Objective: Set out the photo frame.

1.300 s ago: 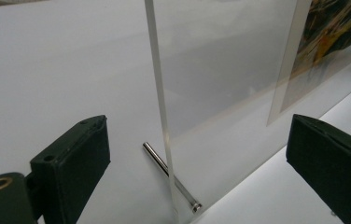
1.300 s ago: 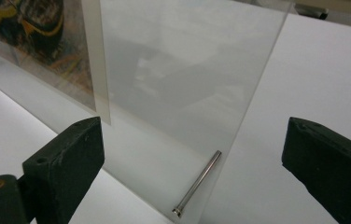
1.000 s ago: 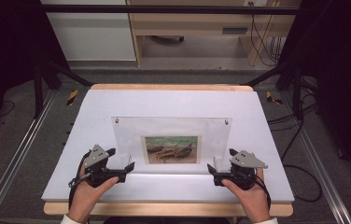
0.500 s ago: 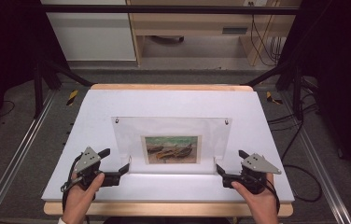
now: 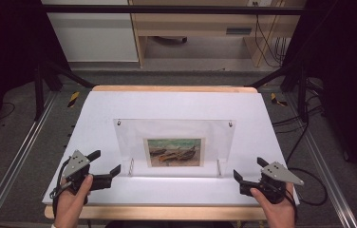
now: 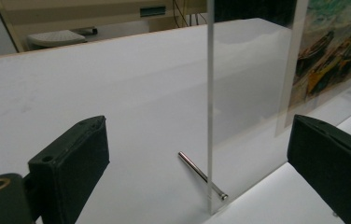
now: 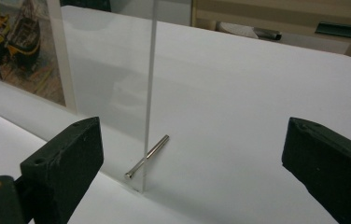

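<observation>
Low, both grippers [image 5: 105,164] [image 5: 248,172] beside frame [image 5: 174,147]

The worktop [image 5: 176,109] is a white sheet laid over a pale wooden board whose edge shows along the far and near sides. Standing upright near its middle is a clear acrylic frame [image 5: 174,130] that holds a small print of boats [image 5: 174,152] in its lower centre. Thin metal pins pass through the frame's bottom corners and rest on the white surface, one at the left [image 6: 201,175] and one at the right [image 7: 148,156]. A small metal stud sits in each upper corner of the frame.
</observation>
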The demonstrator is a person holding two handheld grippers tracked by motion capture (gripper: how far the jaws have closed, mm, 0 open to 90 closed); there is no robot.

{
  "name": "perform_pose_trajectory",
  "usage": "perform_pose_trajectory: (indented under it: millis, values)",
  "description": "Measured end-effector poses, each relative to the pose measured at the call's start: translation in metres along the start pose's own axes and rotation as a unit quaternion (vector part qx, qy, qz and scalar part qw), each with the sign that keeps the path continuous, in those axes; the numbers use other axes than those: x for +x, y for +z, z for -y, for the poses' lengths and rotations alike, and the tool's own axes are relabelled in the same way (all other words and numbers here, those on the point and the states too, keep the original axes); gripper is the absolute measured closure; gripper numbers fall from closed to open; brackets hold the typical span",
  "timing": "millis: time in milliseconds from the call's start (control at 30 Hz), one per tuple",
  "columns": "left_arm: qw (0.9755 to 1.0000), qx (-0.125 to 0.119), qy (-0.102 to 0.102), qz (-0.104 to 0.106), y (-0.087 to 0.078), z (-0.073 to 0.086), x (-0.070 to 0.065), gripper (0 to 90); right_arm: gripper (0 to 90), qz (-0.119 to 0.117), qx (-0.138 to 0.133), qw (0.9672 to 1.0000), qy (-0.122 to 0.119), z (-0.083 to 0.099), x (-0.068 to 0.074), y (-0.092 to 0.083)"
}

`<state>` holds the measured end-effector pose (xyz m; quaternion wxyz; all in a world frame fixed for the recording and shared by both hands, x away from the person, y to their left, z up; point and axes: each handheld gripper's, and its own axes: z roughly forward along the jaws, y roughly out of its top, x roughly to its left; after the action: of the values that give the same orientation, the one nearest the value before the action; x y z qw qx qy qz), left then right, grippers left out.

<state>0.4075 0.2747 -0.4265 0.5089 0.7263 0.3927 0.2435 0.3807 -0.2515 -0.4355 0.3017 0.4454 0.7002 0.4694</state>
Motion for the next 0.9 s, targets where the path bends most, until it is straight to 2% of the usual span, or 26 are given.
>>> perform_pose_trajectory:
  millis: [133,267,467,533,667,733,800,833,900]
  values:
    - [0.9999,-0.003,-0.007,-0.011,-0.004,0.001,0.007,5.1,7.3,0.008,0.001,1.0,0.005,0.002,-0.005,-0.004]
    - [0.9996,-0.006,-0.013,-0.023,-0.007,0.002,0.016,5.4,7.8,0.032,0.003,0.9994,0.011,0.005,-0.013,-0.007]
    - [0.9984,-0.006,-0.019,-0.053,-0.008,0.003,0.031,5.8,7.9,0.066,0.01,0.9975,0.024,0.007,-0.022,-0.003]
    - [0.998,-0.003,-0.02,-0.06,-0.006,0.004,0.036,5.9,7.9,0.07,0.013,0.9972,0.024,0.007,-0.023,-0.001]
    - [0.9969,0.012,-0.013,-0.077,0.001,0.004,0.046,5.8,8.4,0.077,0.024,0.9961,0.034,0.008,-0.029,0.012]
    - [0.9959,0.023,-0.017,-0.085,0.007,0.005,0.052,5.9,8.5,0.076,0.028,0.9961,0.036,0.008,-0.031,0.015]
    - [0.9954,0.034,-0.024,-0.086,0.015,0.007,0.057,6.2,9.2,0.079,0.043,0.9954,0.035,0.008,-0.034,0.028]
    - [0.9951,0.039,-0.027,-0.087,0.019,0.008,0.059,6.2,9.2,0.079,0.043,0.9954,0.035,0.008,-0.034,0.028]
    - [0.9943,0.049,-0.024,-0.092,0.028,0.009,0.063,6.2,10.2,0.082,0.055,0.9945,0.037,0.008,-0.036,0.037]
